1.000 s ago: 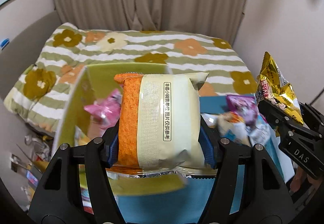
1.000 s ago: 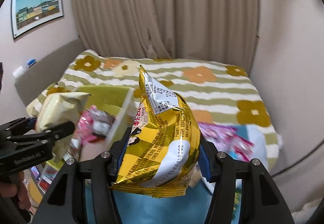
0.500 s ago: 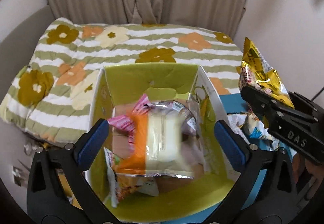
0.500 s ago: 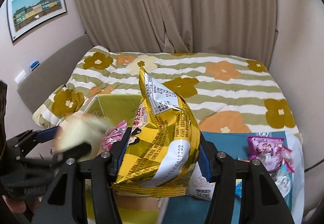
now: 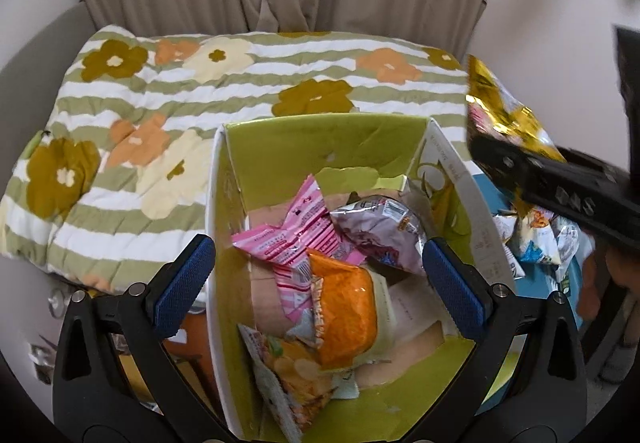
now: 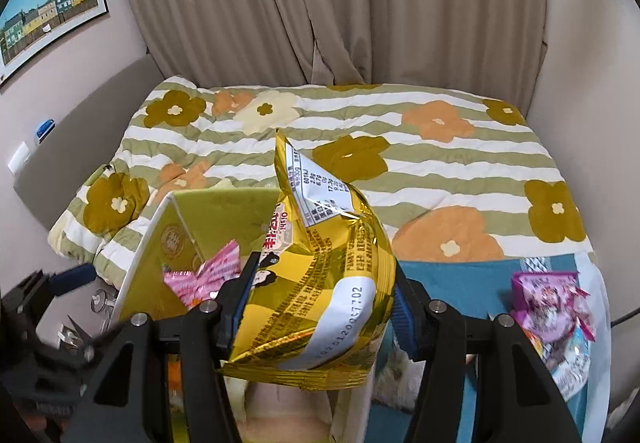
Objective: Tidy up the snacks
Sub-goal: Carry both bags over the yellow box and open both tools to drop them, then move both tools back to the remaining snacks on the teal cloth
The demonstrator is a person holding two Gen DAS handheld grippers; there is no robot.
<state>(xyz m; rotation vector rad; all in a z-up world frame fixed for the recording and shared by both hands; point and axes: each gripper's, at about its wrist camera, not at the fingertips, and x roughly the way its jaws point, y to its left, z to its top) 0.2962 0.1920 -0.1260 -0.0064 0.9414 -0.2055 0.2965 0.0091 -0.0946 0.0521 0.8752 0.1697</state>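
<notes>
My left gripper (image 5: 318, 275) is open and empty above a green cardboard box (image 5: 320, 139). The orange and cream snack packet (image 5: 348, 319) lies in the box among a pink packet (image 5: 292, 239), a silver packet (image 5: 380, 227) and a chips packet (image 5: 296, 375). My right gripper (image 6: 320, 307) is shut on a gold foil snack bag (image 6: 316, 283) and holds it over the box's right side (image 6: 224, 207). The gold bag also shows at the right of the left wrist view (image 5: 504, 119).
A floral striped quilt (image 5: 200, 83) covers the bed behind the box. Several loose snack packets (image 6: 552, 307) lie on a teal cloth (image 6: 460, 279) to the right. Curtains (image 6: 320, 3) hang behind the bed. Clutter lies on the floor at the left.
My left gripper opened and dropped the orange and cream packet into the green box. My right gripper carried the gold bag left, over the box.
</notes>
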